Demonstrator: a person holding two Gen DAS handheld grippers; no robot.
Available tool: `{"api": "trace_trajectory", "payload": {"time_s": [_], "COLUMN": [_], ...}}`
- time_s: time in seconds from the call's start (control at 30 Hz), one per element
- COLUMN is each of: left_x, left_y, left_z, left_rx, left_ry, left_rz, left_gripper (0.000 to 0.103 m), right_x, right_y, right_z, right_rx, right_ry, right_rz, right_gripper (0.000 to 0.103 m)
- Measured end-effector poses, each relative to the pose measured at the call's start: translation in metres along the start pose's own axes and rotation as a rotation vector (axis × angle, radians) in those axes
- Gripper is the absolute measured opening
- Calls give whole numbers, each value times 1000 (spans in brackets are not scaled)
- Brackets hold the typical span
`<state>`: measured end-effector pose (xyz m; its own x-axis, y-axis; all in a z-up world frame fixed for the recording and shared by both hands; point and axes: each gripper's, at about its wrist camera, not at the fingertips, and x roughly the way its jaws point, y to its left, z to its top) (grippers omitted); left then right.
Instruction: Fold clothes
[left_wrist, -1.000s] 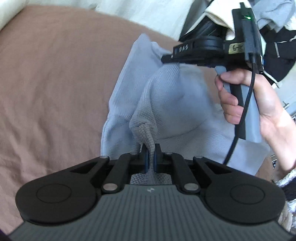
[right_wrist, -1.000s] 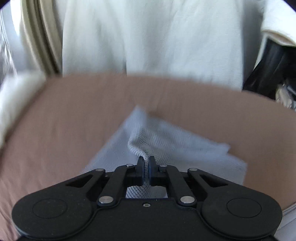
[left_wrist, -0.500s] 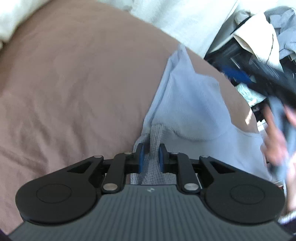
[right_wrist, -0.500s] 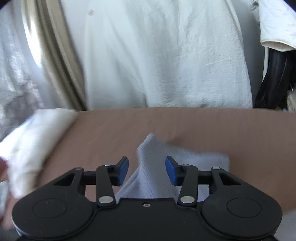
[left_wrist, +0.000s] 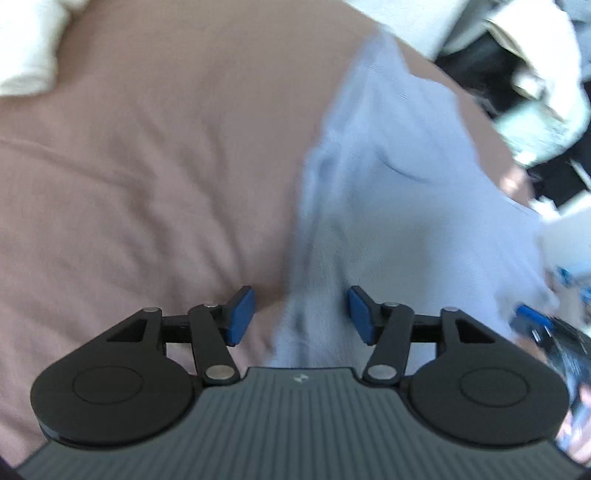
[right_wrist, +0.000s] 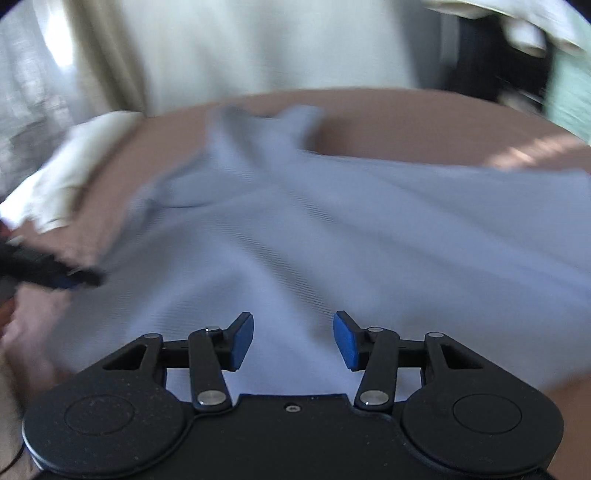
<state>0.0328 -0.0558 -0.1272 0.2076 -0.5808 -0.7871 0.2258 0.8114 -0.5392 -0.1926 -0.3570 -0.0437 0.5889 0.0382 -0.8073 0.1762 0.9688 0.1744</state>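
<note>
**Pale blue garment lies loose on the brown sheet, both grippers spread wide**

Left wrist view: the left gripper (left_wrist: 301, 314) has its blue-padded jaws wide apart and grips nothing. Under and ahead of it the light blue garment (left_wrist: 391, 177) lies on the brown bed sheet (left_wrist: 147, 166), running from just below the jaws away toward the upper right. Its near end is a narrow, bunched strip that passes through the gap between the jaws; farther off it widens, with a soft ridge down its left edge and one dark crease. The picture is blurred, so the weave cannot be made out. A white cloth (left_wrist: 29, 48) sits at the upper left corner of the sheet.

Right wrist view: the right gripper (right_wrist: 293, 339) is likewise spread wide and empty. The same garment (right_wrist: 332, 221) fills most of the frame beneath it, spread broad over the sheet (right_wrist: 424, 125), rumpled in shallow folds with a narrower piece reaching to the far side. The left gripper (right_wrist: 55, 275) shows blurred at the garment's left edge.
</note>
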Motion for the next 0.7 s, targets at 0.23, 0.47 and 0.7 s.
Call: {"api": "trace_trajectory", "payload": {"time_s": [0.23, 0.47, 0.7], "left_x": [-40, -34, -19], "left_y": [-29, -15, -15], "left_z": [-34, -43, -48], "left_rx": [128, 52, 49], "left_ry": [-141, -57, 15], "left_rz": [131, 190, 123], "left_gripper": [10, 40, 51], "right_x": [-37, -43, -6], "right_y": [-135, -227, -283], "right_z": [10, -26, -32], "right_rx": [389, 697, 923], "right_ry": [43, -7, -81], "right_rz": [-109, -293, -199], "right_gripper": [65, 66, 68]}}
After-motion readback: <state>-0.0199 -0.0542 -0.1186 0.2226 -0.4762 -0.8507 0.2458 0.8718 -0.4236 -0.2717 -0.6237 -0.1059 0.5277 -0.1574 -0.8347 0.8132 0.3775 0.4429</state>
